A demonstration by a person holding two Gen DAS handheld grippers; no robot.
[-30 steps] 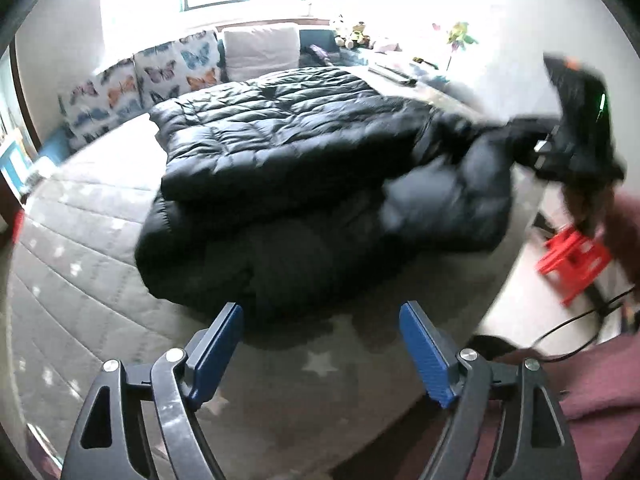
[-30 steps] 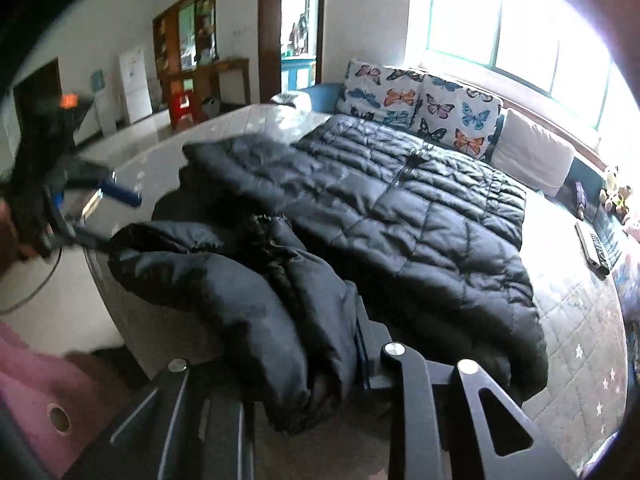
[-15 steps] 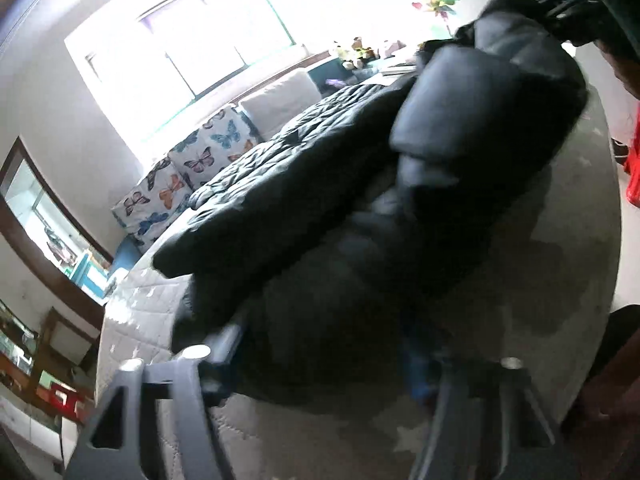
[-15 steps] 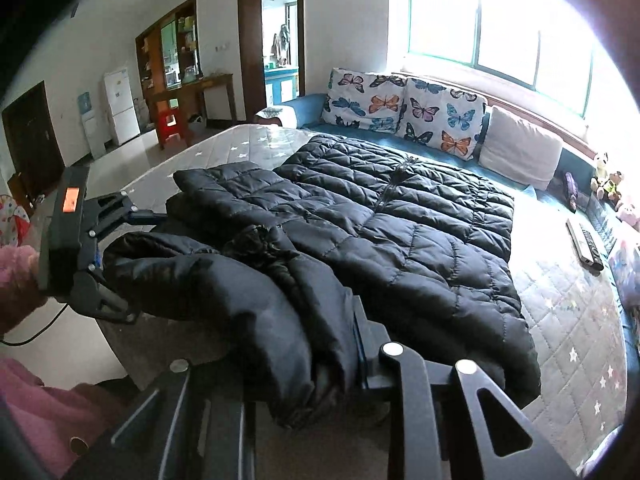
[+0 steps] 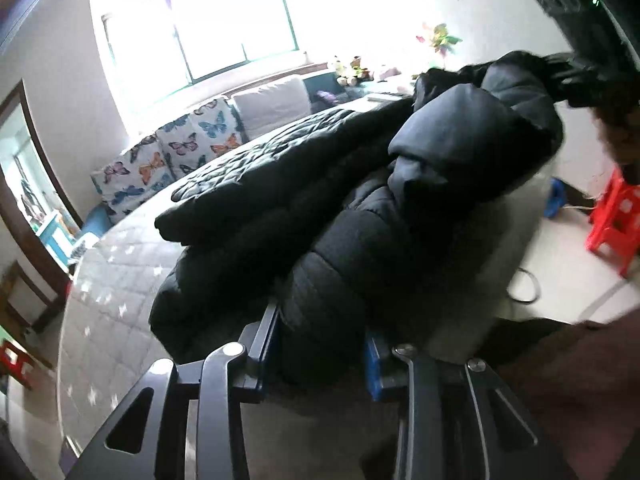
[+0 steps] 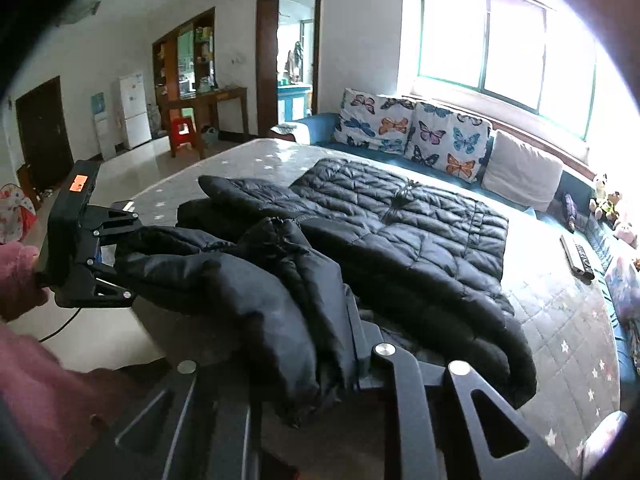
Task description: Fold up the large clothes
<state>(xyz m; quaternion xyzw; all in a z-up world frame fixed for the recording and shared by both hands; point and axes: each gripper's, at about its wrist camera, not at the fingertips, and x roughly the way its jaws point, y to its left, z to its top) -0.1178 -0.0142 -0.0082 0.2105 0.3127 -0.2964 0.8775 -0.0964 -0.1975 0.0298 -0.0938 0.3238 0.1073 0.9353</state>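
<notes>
- Step in hand, by my read: picking up the near end of the black quilted puffer coat (image 6: 400, 248) with both tools, ready to fold it over the body.
- Left gripper (image 5: 320, 344): jaws closing, thick roll of coat fabric between the blue pads (image 5: 371, 364); it looks pinched already, though the squeeze isn't finished.
- Right gripper (image 6: 320, 344): clamped tight on a bunched edge of the coat; fabric spills over both sides of the fingers.
- Coat location: the near end hangs between the two tools, lifted off the grey star-print mattress (image 6: 568, 320); the rest lies flat ahead of the right gripper, running toward the cushions.
- Next move likely needs: left grip finished first, then both ends carried forward together at even height so the puffy layer lands square on the body; slippery shell could slide out of a half-closed pinch.
- Counts: one coat, two grippers, one mattress.
- Two butterfly-print cushions (image 6: 448, 148) and one plain white cushion (image 6: 524, 172) far ahead of the tool.
- One red plastic stool (image 5: 616, 220), off to the right of the left gripper in the left wrist view.
</notes>
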